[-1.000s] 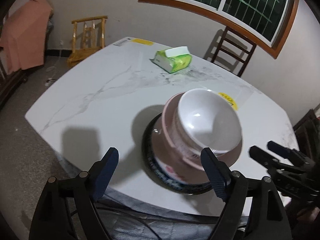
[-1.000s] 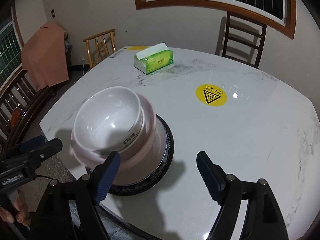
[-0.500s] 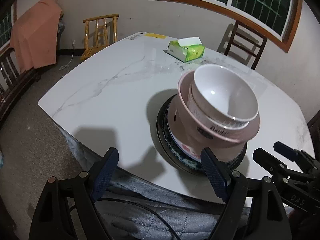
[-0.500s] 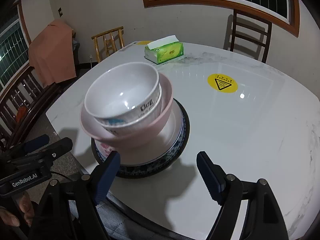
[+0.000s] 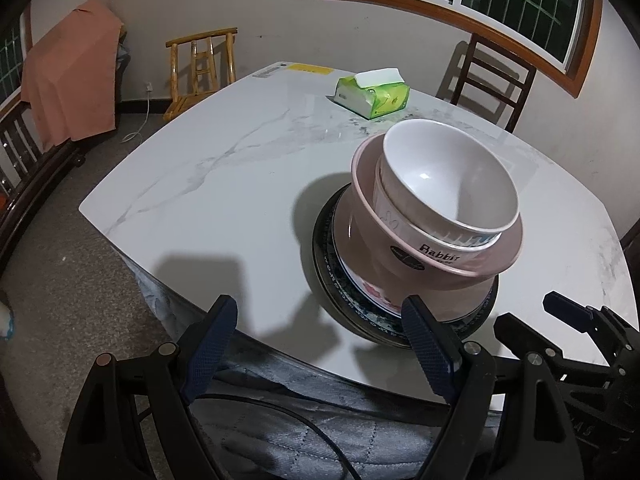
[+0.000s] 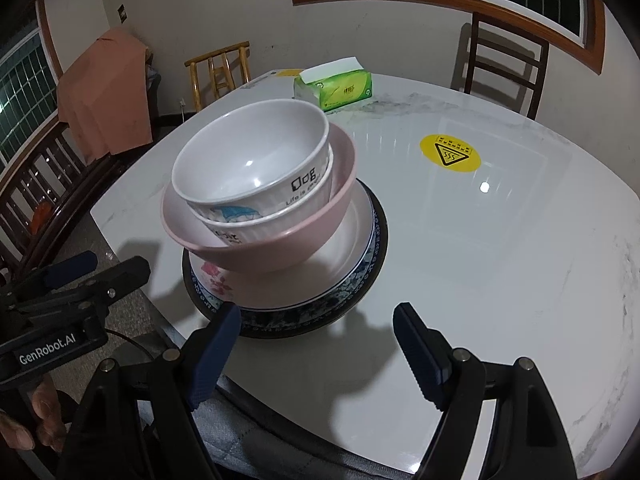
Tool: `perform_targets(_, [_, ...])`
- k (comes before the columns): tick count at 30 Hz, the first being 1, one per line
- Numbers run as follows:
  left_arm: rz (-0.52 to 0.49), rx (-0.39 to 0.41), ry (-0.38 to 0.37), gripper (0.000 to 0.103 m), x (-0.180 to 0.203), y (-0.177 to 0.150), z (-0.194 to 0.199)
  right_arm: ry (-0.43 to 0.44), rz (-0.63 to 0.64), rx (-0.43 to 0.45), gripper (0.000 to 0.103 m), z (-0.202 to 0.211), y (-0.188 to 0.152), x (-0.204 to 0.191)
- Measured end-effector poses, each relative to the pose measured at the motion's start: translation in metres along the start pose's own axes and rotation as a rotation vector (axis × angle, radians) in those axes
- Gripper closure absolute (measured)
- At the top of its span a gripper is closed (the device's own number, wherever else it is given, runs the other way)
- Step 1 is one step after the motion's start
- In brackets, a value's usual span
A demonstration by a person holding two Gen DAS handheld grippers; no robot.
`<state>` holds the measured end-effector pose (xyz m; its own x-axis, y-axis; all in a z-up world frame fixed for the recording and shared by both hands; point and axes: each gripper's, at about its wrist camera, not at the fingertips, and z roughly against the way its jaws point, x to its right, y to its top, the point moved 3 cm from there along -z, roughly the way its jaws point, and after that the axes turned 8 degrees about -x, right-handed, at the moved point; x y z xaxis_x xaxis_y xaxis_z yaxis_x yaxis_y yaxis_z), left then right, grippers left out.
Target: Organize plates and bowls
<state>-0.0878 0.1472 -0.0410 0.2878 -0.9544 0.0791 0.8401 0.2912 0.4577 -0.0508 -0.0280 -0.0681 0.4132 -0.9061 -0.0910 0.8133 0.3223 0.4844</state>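
Note:
A stack stands near the front edge of the white marble table [image 5: 224, 184]: a dark-rimmed plate [image 5: 332, 280] [image 6: 376, 248], a pale plate with red flowers [image 6: 344, 256], a pink bowl [image 5: 436, 264] [image 6: 280, 248] and two nested white bowls [image 5: 448, 184] [image 6: 248, 160] on top. My left gripper [image 5: 320, 332] is open and empty, low before the table edge, left of the stack. My right gripper [image 6: 316, 328] is open and empty, just in front of the stack. Each gripper shows in the other's view: the right gripper [image 5: 568, 316], the left gripper [image 6: 100, 268].
A green tissue pack [image 5: 372, 94] [image 6: 334, 88] lies at the far side. A yellow warning sticker [image 6: 450, 154] marks the table right of the stack. Wooden chairs [image 5: 204, 68] [image 6: 504, 68] stand around. An orange cloth [image 5: 68, 80] hangs at the left. A grey quilted cloth [image 5: 320, 420] lies below.
Both grippers have pulled back and down from the stack, staying open. The stack of bowls now sits level on the plates; the views have steadied.

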Motion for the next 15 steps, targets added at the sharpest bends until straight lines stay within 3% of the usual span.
perform_targets(15, [-0.012, -0.011, 0.009, 0.021, 0.0039, -0.0001, -0.0035, 0.005, 0.019, -0.021, 0.022, -0.0099, -0.0004, -0.0069])
